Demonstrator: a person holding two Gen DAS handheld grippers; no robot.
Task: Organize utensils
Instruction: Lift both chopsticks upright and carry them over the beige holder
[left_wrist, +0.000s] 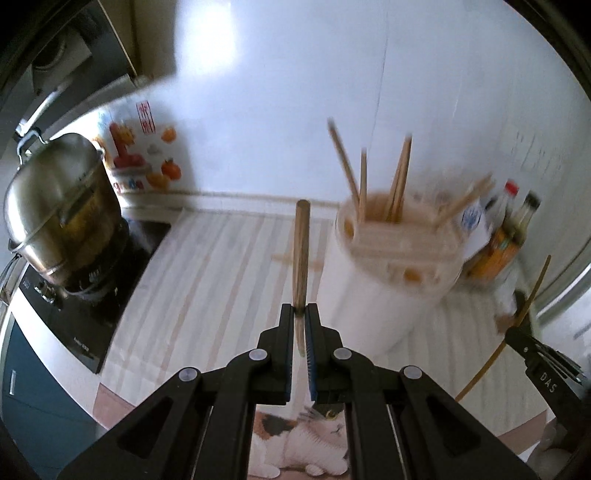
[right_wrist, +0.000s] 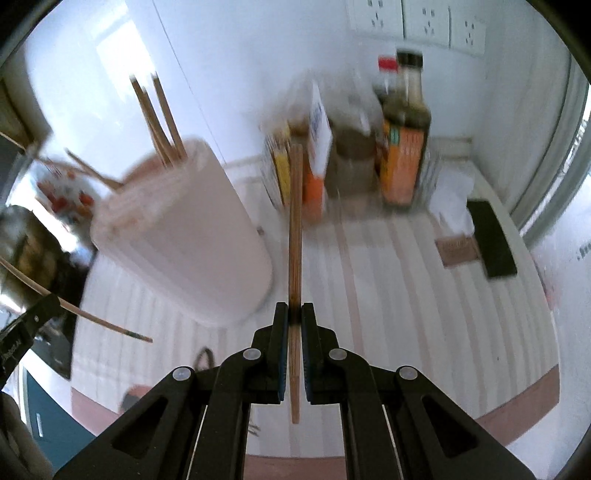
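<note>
Now one chopstick (left_wrist: 301, 254) pinched upright in left claw (left_wrist: 301, 314), another (right_wrist: 295, 236) in right claw (right_wrist: 294, 314).

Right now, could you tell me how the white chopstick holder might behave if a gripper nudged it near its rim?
The white chopstick holder stands tall on a narrower base, so it would probably tip rather than slide. It looks like thin plastic, likely light. The loose chopsticks leaning inside would probably rattle and shift.

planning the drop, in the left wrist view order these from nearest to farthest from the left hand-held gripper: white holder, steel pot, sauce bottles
1. White holder, just ahead to the right of the left hand-held gripper, which is shut on a chopstick.
2. Steel pot, far left on the stove.
3. Sauce bottles, far right by the wall; close to the pot's distance, so this order is loose.
</note>
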